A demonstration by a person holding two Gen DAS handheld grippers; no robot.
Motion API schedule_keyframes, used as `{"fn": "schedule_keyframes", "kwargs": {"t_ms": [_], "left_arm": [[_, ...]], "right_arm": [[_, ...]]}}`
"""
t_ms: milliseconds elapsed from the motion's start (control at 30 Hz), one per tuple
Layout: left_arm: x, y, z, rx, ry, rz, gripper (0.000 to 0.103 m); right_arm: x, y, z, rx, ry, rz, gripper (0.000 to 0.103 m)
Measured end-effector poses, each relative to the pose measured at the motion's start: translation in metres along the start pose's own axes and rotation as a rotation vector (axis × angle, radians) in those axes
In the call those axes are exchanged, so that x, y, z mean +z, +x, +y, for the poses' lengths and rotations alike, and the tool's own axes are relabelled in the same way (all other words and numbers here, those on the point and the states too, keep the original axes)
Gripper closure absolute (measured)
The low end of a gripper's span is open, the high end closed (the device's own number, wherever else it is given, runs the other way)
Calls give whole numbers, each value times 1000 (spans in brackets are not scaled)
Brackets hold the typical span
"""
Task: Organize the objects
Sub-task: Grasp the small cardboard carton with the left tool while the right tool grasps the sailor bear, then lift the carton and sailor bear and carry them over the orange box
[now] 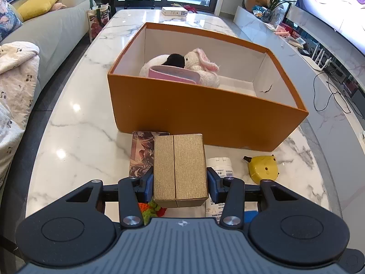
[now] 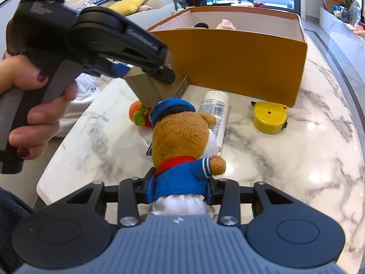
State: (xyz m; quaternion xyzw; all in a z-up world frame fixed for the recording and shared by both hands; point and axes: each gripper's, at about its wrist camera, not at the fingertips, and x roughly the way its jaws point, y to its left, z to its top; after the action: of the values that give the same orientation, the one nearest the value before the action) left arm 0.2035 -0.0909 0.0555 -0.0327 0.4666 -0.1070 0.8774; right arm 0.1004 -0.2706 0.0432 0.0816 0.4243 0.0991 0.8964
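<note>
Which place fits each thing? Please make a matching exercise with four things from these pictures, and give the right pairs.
Things:
1. gold box
2. teddy bear
3. white rabbit toy
4. yellow tape measure

Places:
A. lying on the marble table
B. inside the orange box
C. held in the left gripper
D. held in the right gripper

Pairs: 1-C, 2-D, 3-B, 4-A

My left claw [image 1: 180, 183] clamps a ribbed, matt gold card box [image 1: 180, 169]; my right claw [image 2: 180, 189] squeezes a plush bear [image 2: 184, 141]. The counter [image 1: 75, 123] at nine o'clock is glossy marble.
</note>
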Motion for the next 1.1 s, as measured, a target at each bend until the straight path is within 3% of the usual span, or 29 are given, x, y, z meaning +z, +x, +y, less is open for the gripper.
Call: {"fn": "schedule_keyframes", "kwargs": {"t_ms": [467, 1100], "left_arm": [[-7, -25, -5, 42, 34, -44, 51], [-7, -46, -7, 84, 76, -109, 51]], "right_arm": [[13, -38, -10, -47, 44, -100, 61], [19, -47, -6, -68, 37, -138, 61]]}}
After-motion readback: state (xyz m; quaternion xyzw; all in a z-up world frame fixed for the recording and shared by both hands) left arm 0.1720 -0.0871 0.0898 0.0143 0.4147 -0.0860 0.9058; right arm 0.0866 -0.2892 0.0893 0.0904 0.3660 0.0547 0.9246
